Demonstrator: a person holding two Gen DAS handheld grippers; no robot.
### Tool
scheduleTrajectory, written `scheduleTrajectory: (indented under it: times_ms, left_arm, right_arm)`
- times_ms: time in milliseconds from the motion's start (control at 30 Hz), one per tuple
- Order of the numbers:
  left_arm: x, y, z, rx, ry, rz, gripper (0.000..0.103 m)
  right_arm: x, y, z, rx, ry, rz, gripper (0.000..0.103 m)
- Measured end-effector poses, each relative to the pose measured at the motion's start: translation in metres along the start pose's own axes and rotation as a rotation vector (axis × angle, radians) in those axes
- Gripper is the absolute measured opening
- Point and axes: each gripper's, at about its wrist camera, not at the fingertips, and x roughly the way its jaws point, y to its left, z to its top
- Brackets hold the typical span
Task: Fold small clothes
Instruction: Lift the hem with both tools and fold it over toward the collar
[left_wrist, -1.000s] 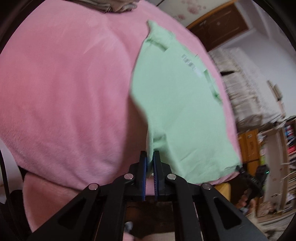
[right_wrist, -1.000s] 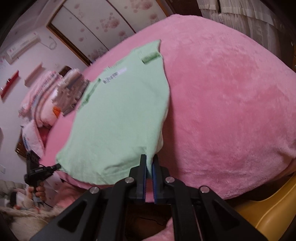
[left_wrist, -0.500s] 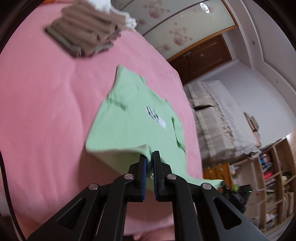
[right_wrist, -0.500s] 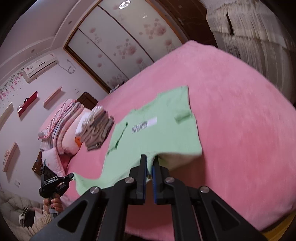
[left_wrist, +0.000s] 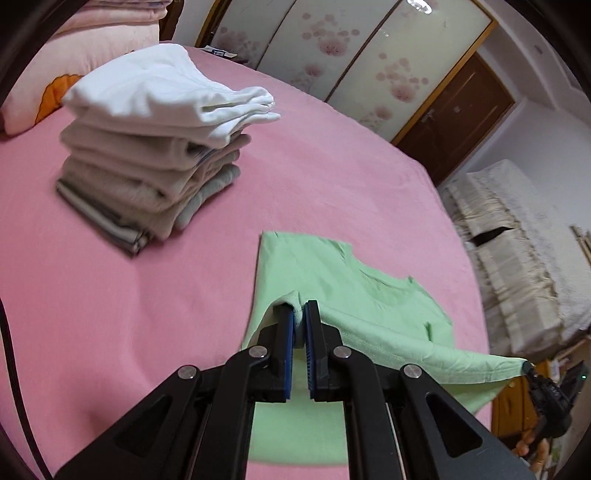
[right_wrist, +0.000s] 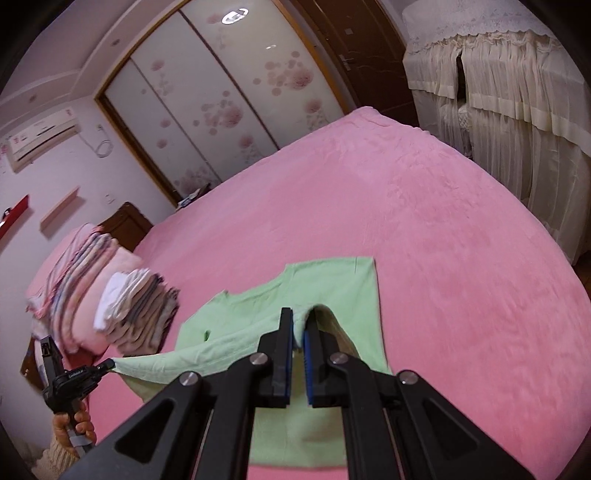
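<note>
A light green small T-shirt (left_wrist: 354, 295) lies on the pink bedspread (left_wrist: 147, 295), its collar end flat and its hem raised. My left gripper (left_wrist: 299, 314) is shut on one hem corner and holds it above the shirt. My right gripper (right_wrist: 298, 321) is shut on the other hem corner of the shirt (right_wrist: 332, 280). The hem edge stretches taut between the two grippers, over the shirt's lower half. The right gripper shows at the far right of the left wrist view (left_wrist: 532, 369); the left gripper shows at the left of the right wrist view (right_wrist: 110, 363).
A stack of folded white and beige clothes (left_wrist: 155, 147) stands on the bed to the left of the shirt, also in the right wrist view (right_wrist: 136, 310). Folded pink quilts (right_wrist: 74, 280) lie beyond it. A lace-covered cabinet (left_wrist: 517, 266) stands by the bed's far side.
Both grippers have lifted the shirt's hem off the bed's near edge and carried it forward over the shirt towards the collar. The views have tilted up to show the room.
</note>
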Motion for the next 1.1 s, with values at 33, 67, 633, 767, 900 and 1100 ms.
scheduleTrajectory:
  times_ms: [33,67,633,767,900,1100]
  left_arm:
    - [0.006,-0.001,0.004,0.000,0.001,0.005,0.004]
    - [0.016,-0.001,0.010,-0.002,0.007,0.014,0.004]
    - [0.163,0.016,0.049,-0.097,0.101,0.111,0.004]
    - [0.176,0.018,0.051,-0.085,0.087,0.138,0.004]
    - [0.182,0.020,0.048,-0.072,0.091,0.145,0.004]
    - [0.186,0.019,0.056,-0.063,0.067,0.161,0.004]
  right_arm:
    - [0.011,0.000,0.006,0.002,0.001,-0.011,0.004]
    - [0.023,-0.001,0.012,0.002,0.003,-0.028,0.004]
    - [0.163,-0.045,0.029,0.114,0.113,-0.150,0.005]
    - [0.174,-0.049,0.033,0.115,0.107,-0.157,0.005]
    - [0.183,-0.050,0.035,0.116,0.115,-0.154,0.005]
    - [0.192,-0.048,0.039,0.111,0.118,-0.157,0.005]
